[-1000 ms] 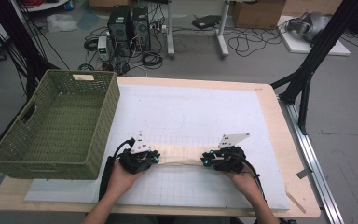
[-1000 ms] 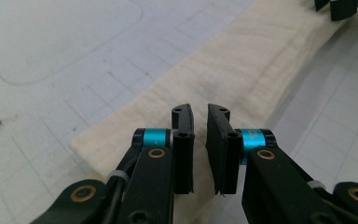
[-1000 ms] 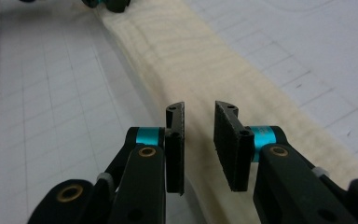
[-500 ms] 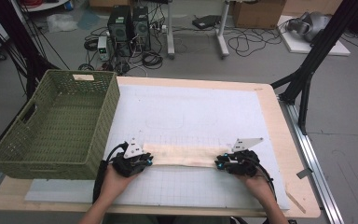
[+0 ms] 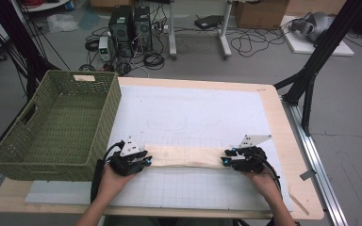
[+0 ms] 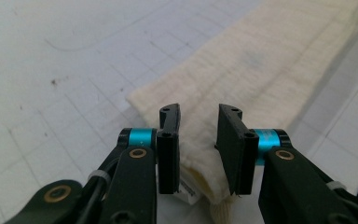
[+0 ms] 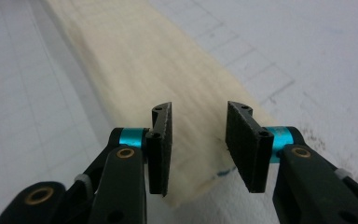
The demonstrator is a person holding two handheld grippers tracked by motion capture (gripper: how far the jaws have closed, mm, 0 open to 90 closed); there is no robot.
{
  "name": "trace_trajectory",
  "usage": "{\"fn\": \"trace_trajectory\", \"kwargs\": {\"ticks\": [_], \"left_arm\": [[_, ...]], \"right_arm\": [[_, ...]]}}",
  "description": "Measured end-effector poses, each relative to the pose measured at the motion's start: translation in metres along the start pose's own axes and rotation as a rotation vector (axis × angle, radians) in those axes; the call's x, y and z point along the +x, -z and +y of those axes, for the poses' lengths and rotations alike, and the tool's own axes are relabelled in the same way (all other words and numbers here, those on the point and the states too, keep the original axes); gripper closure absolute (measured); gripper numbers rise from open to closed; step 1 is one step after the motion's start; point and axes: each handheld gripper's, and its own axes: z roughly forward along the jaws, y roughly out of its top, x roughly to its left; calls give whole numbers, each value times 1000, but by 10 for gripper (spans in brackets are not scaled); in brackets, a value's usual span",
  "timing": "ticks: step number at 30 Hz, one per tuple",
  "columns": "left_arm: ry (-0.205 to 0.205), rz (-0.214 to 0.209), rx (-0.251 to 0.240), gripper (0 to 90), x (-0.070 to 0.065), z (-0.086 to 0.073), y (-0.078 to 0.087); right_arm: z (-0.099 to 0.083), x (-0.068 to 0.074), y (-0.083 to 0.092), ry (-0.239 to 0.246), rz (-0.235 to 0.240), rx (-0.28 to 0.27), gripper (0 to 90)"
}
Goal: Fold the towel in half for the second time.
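Cloth (image 5: 185,157), folded into a long cream strip, lies flat on the desk (image 5: 268,101) beside the green basket (image 5: 56,125). The left hand-held gripper (image 6: 198,140) and right hand-held gripper (image 7: 199,140) have just been opening, jaws parted over each end without pinching. Release looks underway; next likely calls for regripping to fold again

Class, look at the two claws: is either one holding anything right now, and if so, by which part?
Nothing is held. The left claw and right claw have just been opening; each straddles one end of the folded cream cloth, pads clear of it.
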Motion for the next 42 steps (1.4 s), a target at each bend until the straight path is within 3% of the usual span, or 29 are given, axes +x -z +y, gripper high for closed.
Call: {"fn": "trace_trajectory", "kwargs": {"ticks": [2, 7, 10, 14, 19, 23, 26, 33, 42], "left_arm": [[-21, 11, 1, 712, -1, 0, -1], [1, 18, -1, 697, -2, 4, 1], [16, 20, -27, 675, 0, 7, 7], [38, 38, -24, 631, 5, 7, 11], [73, 47, 35, 575, 7, -1, 6], [86, 45, 34, 586, 6, -2, 4], [95, 21, 34, 641, 7, -3, 3], [68, 23, 31, 823, 3, -2, 4], [75, 89, 50, 845, -4, -10, 22]], "right_arm": [[-5, 0, 0, 7, -12, -15, 610], [-5, 2, 1, 2, -32, -8, 577], [0, 2, 6, -17, -26, -50, 553], [5, -4, 12, -63, -56, -86, 538], [1, -14, 7, -141, -94, -34, 496], [0, -15, 1, -148, -93, 6, 488], [-1, -14, -3, -157, -78, 20, 511], [-1, -10, -6, -142, -3, 13, 767], [5, -9, -6, -134, 35, -24, 794]]}}
